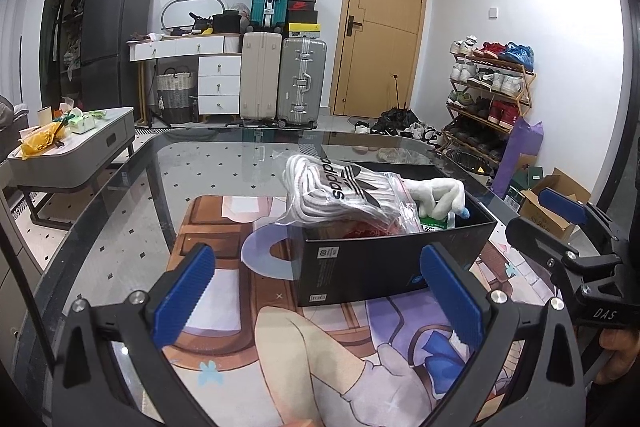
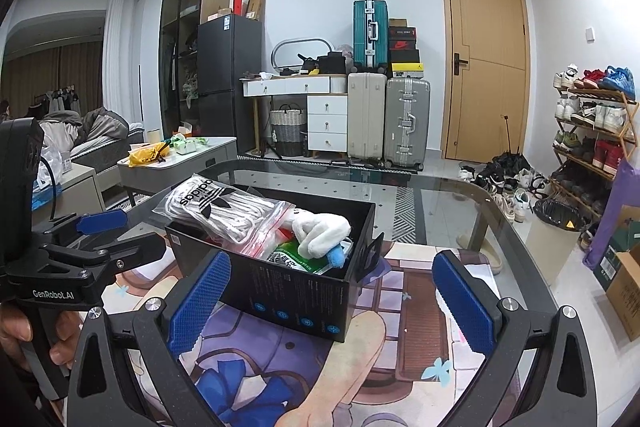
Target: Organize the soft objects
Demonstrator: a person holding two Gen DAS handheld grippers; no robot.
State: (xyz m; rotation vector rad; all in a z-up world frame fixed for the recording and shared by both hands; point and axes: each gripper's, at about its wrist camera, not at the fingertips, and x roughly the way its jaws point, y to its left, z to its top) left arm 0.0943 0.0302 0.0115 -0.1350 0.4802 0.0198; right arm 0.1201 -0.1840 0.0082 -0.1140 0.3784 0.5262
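Suitcases, a wooden door and a shoe rack line the far wall of a cluttered room; nearer, a glass table carries a printed mat. On that mat stands a black box, its long axis running from about 8 o'clock to 2 o'clock in the left wrist view. Across its left rim lies a clear bag of white laces, overhanging toward 10 o'clock; beside it, inside, sits a white plush toy over a green packet. Left gripper is spread wide and empty, the box at its 1 o'clock. Right gripper is equally wide and empty, the box at 11 o'clock. Left looks nearer the overhanging bag.
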